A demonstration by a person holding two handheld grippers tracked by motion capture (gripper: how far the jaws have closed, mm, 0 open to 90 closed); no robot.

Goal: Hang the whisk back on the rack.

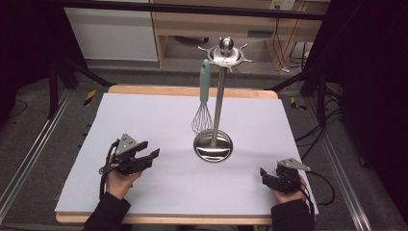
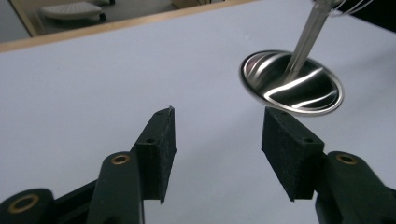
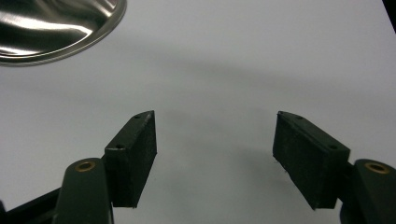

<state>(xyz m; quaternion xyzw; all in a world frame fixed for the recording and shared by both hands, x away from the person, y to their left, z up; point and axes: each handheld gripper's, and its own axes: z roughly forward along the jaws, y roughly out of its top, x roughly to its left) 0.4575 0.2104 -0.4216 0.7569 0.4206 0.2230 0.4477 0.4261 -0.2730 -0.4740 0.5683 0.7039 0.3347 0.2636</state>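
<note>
Whisk (image 1: 204, 98) hung by its teal handle from the steel stand (image 1: 213, 147) mid-bench, apparently done. Left gripper (image 1: 150, 149) low near the base, jaws apart and empty; right gripper (image 1: 264, 176) likewise open, empty, resting. Next, probably: settle both hands clear of the stand.

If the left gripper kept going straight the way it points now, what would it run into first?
Probably the round steel base of the utensil stand, slightly right of the left gripper's line; bare white table cover lies before it. Depth is unclear.

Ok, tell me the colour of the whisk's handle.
Pale teal-green, on the whisk hanging from the stand; clearest in the high view.
</note>
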